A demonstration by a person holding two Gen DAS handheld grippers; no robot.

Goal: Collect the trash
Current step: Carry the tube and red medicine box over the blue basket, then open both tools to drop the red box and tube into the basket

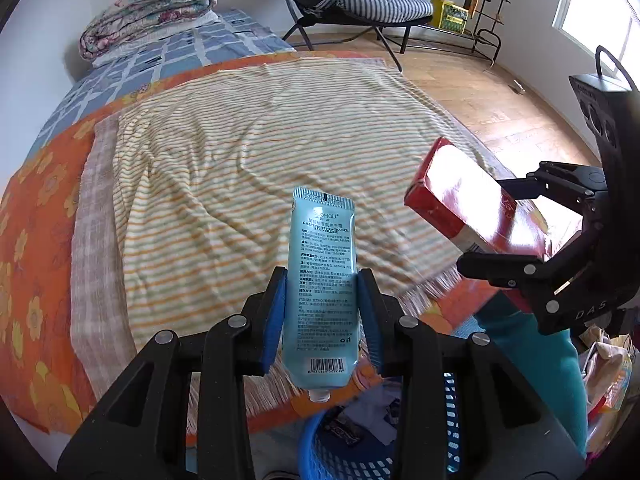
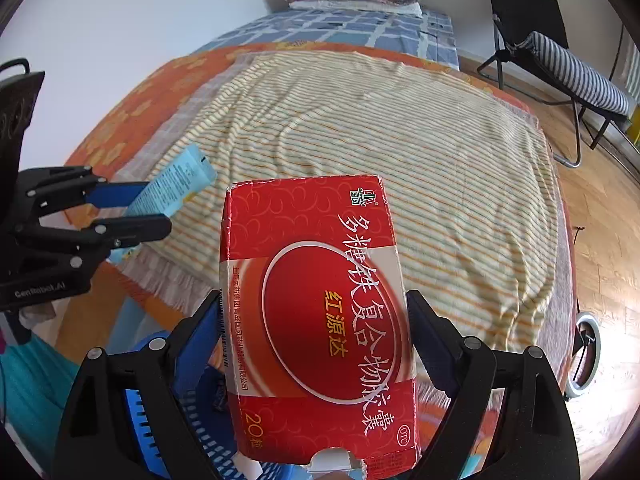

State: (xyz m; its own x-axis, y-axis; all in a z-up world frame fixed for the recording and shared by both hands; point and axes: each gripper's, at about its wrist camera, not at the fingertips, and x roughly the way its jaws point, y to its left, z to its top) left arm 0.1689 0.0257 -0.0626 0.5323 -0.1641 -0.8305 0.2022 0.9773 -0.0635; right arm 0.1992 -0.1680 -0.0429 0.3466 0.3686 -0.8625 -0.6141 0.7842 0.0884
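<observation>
The left gripper (image 1: 322, 304) is closed on a light blue hand cream tube (image 1: 323, 280). Its blue pads (image 1: 276, 320) squeeze the tube from both sides. The tube's long side runs from 12 o'clock to 6 o'clock in the left wrist view. Its flat sealed end points up to 12, and its small white neck points down to 6. The neck hangs right over a blue plastic basket (image 1: 312, 448) at 6 o'clock.

The right gripper (image 2: 320, 344) is closed on a red medicine box (image 2: 316, 320). The box fills the space between the two fingers. Its long side also runs from 12 to 6 in the right wrist view. The end at 6 o'clock is torn open. A blue basket (image 2: 160, 420) shows under it at 7 o'clock.

In the left wrist view the red box sits at 3 o'clock, tilted, with its far end pointing to 10. In the right wrist view the blue tube sits at 9 o'clock, pointing to 1.

Behind both things is a bed with a striped yellow blanket (image 1: 260, 152). Both things are up in the air near the bed's edge, not touching the blanket.
</observation>
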